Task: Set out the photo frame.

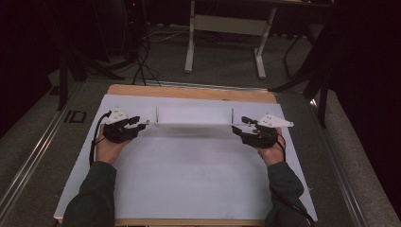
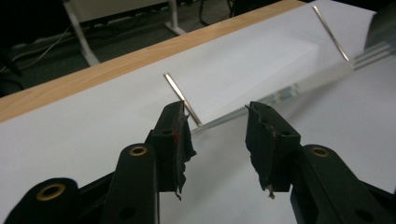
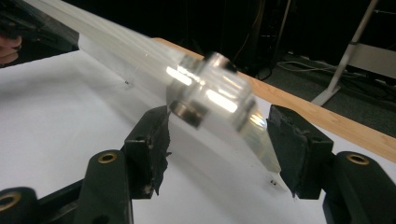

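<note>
clear acrylic bar (image 1: 191, 124) lay across the white sheet (image 1: 189, 170), nine to three o'clock; right gripper (image 3: 217, 122) seemingly clamped its end, left gripper (image 2: 217, 123) gaped empty. best kept level.

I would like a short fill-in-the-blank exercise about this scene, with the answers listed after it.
1. The clear bar lies on a sheet of ____ colour.
2. From the bar, ____ thin metal pins stand up.
3. In the left gripper view, the space between the left gripper fingers is ____.
4. The right gripper has the bar's ____ between its fingers.

Missing words: white; two; empty; end
</note>
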